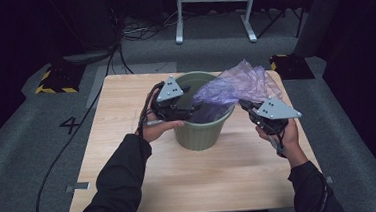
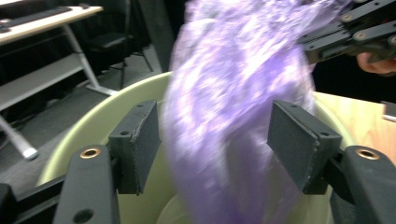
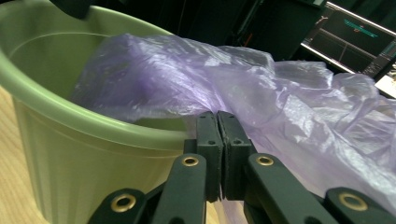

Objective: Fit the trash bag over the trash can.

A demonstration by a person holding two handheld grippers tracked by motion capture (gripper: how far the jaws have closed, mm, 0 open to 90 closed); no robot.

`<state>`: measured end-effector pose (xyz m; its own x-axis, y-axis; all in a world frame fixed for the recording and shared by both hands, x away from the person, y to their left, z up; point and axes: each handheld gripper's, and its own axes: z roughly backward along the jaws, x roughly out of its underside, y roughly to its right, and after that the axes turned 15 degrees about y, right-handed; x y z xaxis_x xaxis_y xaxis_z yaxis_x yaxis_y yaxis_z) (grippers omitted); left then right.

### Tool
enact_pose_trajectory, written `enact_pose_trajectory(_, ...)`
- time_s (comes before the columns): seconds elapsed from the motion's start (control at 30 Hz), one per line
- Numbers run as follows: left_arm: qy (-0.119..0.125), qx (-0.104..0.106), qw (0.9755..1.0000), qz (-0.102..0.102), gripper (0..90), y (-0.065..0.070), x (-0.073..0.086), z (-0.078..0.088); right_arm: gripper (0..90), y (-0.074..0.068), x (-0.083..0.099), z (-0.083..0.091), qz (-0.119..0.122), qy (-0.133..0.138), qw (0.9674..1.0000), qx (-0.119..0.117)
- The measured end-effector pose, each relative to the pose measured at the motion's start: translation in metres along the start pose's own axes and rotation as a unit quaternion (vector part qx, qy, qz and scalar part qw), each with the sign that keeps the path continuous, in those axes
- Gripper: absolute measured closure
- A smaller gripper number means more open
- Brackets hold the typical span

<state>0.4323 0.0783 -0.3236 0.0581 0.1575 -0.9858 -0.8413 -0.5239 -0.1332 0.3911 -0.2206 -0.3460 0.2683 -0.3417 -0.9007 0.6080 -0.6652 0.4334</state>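
A pale green plastic bin point(image 1: 200, 130) stands upright near the middle of the wooden table point(image 1: 181, 186). A thin purple plastic bag point(image 1: 234, 85) drapes from inside the bin over its right rim. My left gripper point(image 1: 188, 108) hovers over the bin's left rim. In the left gripper view its jaws point(image 2: 219, 144) stand open with the bag point(image 2: 233, 93) hanging loose between the pads, above the bin point(image 2: 93, 135). My right gripper point(image 1: 243, 104) is at the bin's right side. Its jaws point(image 3: 222, 140) are shut on the bag's edge point(image 3: 280, 102) just outside the bin's rim point(image 3: 70, 140).
Behind the table stands a white-legged frame point(image 1: 214, 14). Yellow-and-black striped bases point(image 1: 56, 80) point(image 1: 291, 66) sit on the grey floor at either back corner. A black cable point(image 1: 55, 165) runs along the floor on the left. A lit monitor point(image 3: 355, 37) glows beyond the bag.
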Motion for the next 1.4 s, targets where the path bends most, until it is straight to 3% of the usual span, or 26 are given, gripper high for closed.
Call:
enact_pose_trajectory(0.1, -0.005, 0.018, 0.9998, -0.004, 39.3, 0.007, 0.000, -0.009, 87.2, -0.005, -0.002, -0.002, 0.012, 0.000, 0.9998, -0.013)
enact_pose_trajectory(0.17, -0.015, 0.018, 0.9996, -0.013, 41.0, 0.011, 0.000, -0.013, 87.0, -0.007, -0.002, -0.003, 0.012, 0.000, 0.9998, -0.015)
enact_pose_trajectory(0.3, -0.035, -0.006, 0.9992, -0.019, 60.1, 0.014, -0.001, -0.016, 86.1, -0.012, -0.005, -0.003, 0.016, 0.008, 0.9994, -0.029)
enact_pose_trajectory(0.37, -0.037, -0.003, 0.9990, -0.024, 64.6, 0.014, -0.001, -0.016, 86.0, -0.013, -0.006, -0.002, 0.016, 0.009, 0.9994, -0.030)
enact_pose_trajectory(0.5, -0.039, 0.010, 0.9980, -0.049, 89.6, 0.018, 0.000, -0.013, 85.3, -0.017, -0.008, -0.002, 0.016, 0.016, 0.9990, -0.039)
enact_pose_trajectory(0.6, -0.035, 0.016, 0.9981, -0.048, 89.9, 0.018, 0.001, -0.011, 84.1, -0.019, -0.008, -0.001, 0.014, 0.018, 0.9988, -0.043)
enact_pose_trajectory(0.73, -0.025, 0.013, 0.9986, -0.046, 90.0, 0.018, 0.002, -0.007, 77.0, -0.021, -0.008, 0.001, 0.010, 0.021, 0.9989, -0.041)
enact_pose_trajectory(0.83, -0.020, 0.013, 0.9988, -0.043, 89.9, 0.016, 0.004, -0.003, 60.6, -0.018, -0.011, 0.007, -0.003, 0.034, 0.9986, -0.039)
enact_pose_trajectory(0.93, -0.020, 0.015, 0.9989, -0.040, 89.9, 0.016, 0.006, -0.003, 53.9, -0.017, -0.012, 0.011, -0.006, 0.033, 0.9988, -0.035)
enact_pose_trajectory(0.97, -0.016, 0.019, 0.9989, -0.038, 89.8, 0.015, 0.006, -0.002, 60.6, -0.016, -0.012, 0.013, 0.003, 0.027, 0.9991, -0.033)
enact_pose_trajectory(1.0, -0.016, 0.019, 0.9989, -0.038, 84.5, 0.015, 0.006, -0.002, 60.6, -0.016, -0.012, 0.013, 0.003, 0.027, 0.9991, -0.033)
enact_pose_trajectory(1.07, -0.022, 0.014, 0.9993, -0.027, 64.5, 0.016, 0.006, -0.004, 65.9, -0.016, -0.009, 0.012, 0.010, 0.015, 0.9993, -0.033)
enact_pose_trajectory(1.1, -0.027, 0.027, 0.9991, -0.018, 57.9, 0.017, 0.005, -0.007, 77.5, -0.015, -0.005, 0.009, 0.017, 0.002, 0.9994, -0.030)
enact_pose_trajectory(1.13, -0.027, 0.027, 0.9991, -0.018, 51.5, 0.017, 0.005, -0.007, 77.5, -0.015, -0.005, 0.009, 0.017, 0.002, 0.9994, -0.030)
enact_pose_trajectory(1.17, -0.025, 0.024, 0.9992, -0.018, 51.5, 0.020, 0.004, -0.008, 81.6, -0.014, -0.003, 0.008, 0.015, 0.001, 0.9994, -0.031)
enact_pose_trajectory(1.23, -0.017, 0.029, 0.9993, -0.016, 39.1, 0.023, 0.002, -0.010, 90.0, -0.012, 0.001, 0.007, 0.008, 0.006, 0.9998, -0.020)
enact_pose_trajectory(1.4, -0.024, 0.039, 0.9988, -0.016, 36.7, 0.028, -0.003, -0.017, 90.0, -0.012, -0.002, 0.010, 0.008, 0.018, 0.9996, -0.019)
